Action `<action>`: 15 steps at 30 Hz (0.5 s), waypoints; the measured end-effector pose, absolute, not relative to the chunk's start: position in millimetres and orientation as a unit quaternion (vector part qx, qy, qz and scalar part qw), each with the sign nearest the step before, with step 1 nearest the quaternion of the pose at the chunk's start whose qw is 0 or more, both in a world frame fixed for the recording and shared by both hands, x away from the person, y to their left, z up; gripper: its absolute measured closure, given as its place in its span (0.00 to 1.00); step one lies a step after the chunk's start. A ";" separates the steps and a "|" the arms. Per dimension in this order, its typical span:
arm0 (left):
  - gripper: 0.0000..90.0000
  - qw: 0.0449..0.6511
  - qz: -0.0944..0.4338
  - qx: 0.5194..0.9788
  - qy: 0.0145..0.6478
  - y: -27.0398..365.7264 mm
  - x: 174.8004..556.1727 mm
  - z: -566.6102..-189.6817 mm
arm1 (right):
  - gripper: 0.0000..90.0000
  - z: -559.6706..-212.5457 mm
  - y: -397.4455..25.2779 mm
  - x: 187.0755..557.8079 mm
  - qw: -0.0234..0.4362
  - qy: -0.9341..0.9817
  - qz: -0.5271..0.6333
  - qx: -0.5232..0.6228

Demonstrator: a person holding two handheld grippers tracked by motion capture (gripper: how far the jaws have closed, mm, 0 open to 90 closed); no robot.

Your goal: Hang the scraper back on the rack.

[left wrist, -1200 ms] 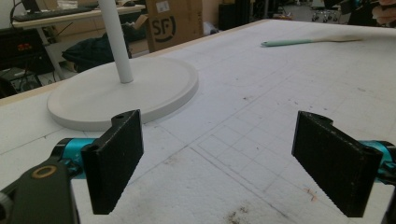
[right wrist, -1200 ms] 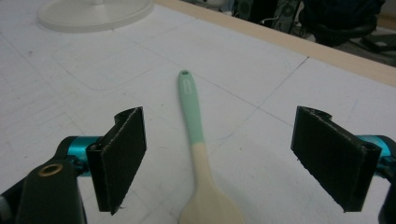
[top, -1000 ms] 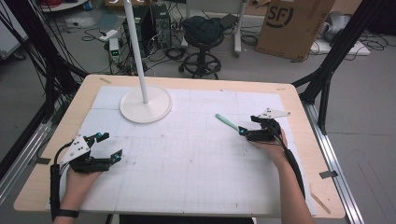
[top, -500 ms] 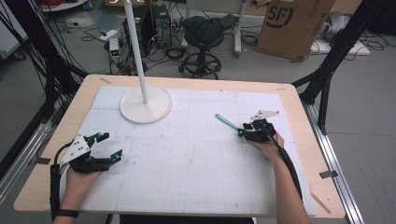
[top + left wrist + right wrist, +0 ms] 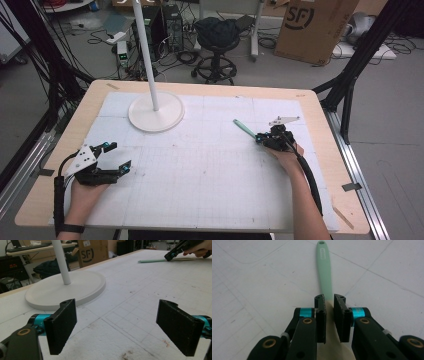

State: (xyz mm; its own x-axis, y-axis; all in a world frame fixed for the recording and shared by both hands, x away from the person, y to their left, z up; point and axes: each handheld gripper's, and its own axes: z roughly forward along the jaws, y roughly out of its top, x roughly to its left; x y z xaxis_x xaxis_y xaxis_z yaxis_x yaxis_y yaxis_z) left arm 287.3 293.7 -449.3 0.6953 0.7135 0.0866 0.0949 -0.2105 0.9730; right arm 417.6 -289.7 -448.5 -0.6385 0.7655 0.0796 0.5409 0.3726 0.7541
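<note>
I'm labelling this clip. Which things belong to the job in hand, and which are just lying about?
In the job:
- slim mint-green spatula with a cream blade
- right hand-held gripper, closed on it

Lying about:
- white round-based lamp stand
- left hand-held gripper, open
- black swivel stool
- brown cardboard box

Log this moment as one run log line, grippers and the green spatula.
right gripper: shut on green spatula, on the mat | left gripper: open, holding nothing, near lamp base | table mat: spatula lies flat
</note>
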 end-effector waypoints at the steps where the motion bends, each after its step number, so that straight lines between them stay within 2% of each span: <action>1: 0.19 0.564 0.274 0.728 0.278 293.7 287.4 -449.4 | 0.90 -448.5 -290.5 417.9 0.141 0.814 0.394 0.403; 6: 0.19 0.564 0.274 0.728 0.278 293.9 287.5 -449.3 | 0.90 -436.2 -288.7 415.5 0.143 0.810 0.406 0.398; 15: 0.19 0.565 0.273 0.727 0.278 293.5 287.3 -449.4 | 0.90 -380.3 -276.1 415.9 0.132 0.787 0.474 0.371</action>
State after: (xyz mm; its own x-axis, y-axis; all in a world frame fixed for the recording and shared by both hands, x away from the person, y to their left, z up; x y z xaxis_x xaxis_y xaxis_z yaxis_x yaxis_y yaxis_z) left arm 287.3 293.5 -449.4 0.6969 0.7124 0.0827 0.0961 -0.2070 0.9736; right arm 415.9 -276.1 -380.3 -0.6897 0.7097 0.1435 0.4586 0.2747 0.8451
